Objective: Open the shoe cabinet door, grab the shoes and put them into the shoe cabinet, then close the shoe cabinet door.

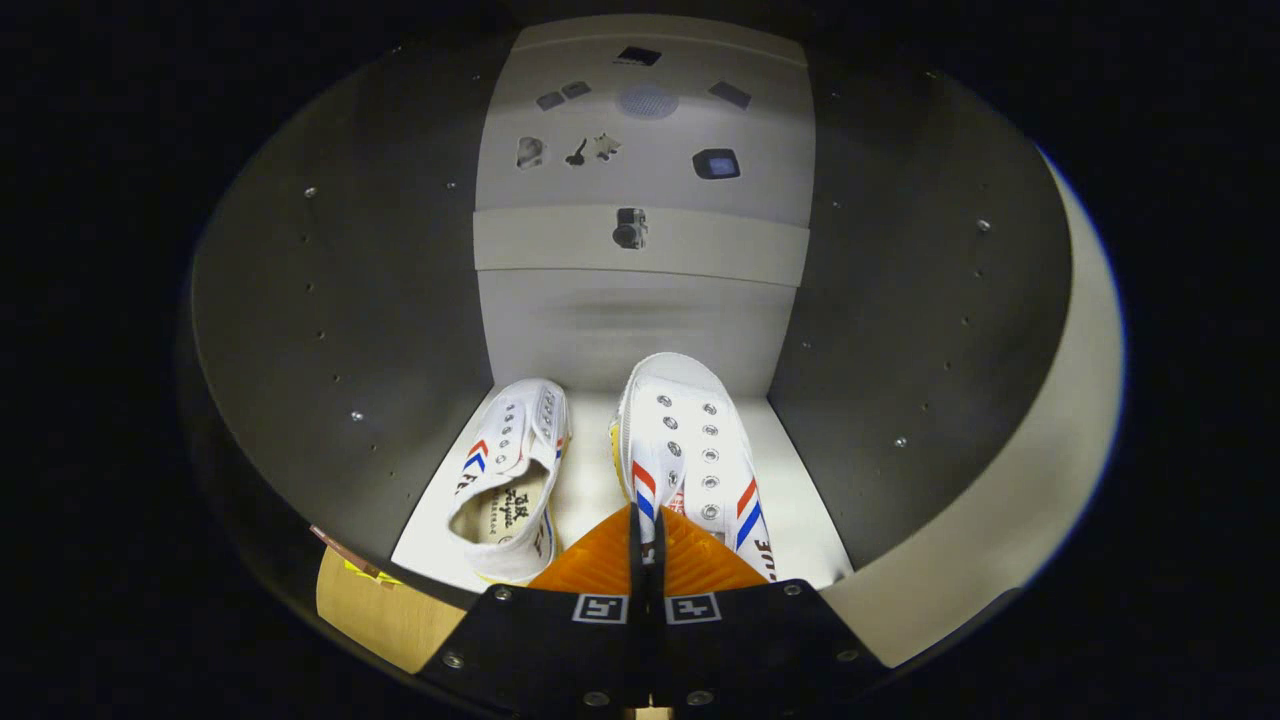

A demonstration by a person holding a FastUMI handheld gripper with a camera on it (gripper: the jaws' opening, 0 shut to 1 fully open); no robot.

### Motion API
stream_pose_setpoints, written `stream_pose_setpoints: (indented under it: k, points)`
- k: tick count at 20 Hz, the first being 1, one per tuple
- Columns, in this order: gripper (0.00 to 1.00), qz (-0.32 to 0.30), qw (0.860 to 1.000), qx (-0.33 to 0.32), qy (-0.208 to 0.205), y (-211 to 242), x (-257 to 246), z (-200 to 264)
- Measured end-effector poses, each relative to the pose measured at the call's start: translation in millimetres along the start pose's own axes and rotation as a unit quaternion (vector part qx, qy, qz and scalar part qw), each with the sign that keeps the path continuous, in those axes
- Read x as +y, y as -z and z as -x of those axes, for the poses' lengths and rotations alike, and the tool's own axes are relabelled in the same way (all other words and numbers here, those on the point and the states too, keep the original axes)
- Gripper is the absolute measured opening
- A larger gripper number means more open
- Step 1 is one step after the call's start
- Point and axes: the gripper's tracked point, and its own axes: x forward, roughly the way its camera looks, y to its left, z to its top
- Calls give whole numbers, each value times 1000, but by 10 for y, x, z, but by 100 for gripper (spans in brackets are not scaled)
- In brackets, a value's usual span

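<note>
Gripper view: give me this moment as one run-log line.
claw: shut on right sneaker | right sneaker: inside shoe cabinet, on shelf floor | left sneaker: beside it, apart | door: not yet closed

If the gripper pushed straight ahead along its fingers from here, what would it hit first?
The gripper is shut on the heel edge of the right shoe, so that shoe already fills its line. Going on would likely slide the shoe toward the cabinet's back wall; the gap between them is hard to judge.

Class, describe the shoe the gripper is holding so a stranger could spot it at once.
Look inside the cabinet, at its white floor. Two white shoes with red and blue stripes lie there, toes pointing in. The held shoe is the one pinched at its heel by the gripper; the other shoe lies free beside it.
</note>
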Motion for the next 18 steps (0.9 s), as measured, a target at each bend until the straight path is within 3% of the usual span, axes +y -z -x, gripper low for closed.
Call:
stream_pose_setpoints:
  k: [6,12,15,18]
  points:
    - [0,10,1000,27,-3,-63,38,-601]
    - [2,11,999,50,-7,52,36,-833]
    - [17,4,999,40,-5,82,30,-821]
    - [43,0,1000,21,-2,-18,26,-569]
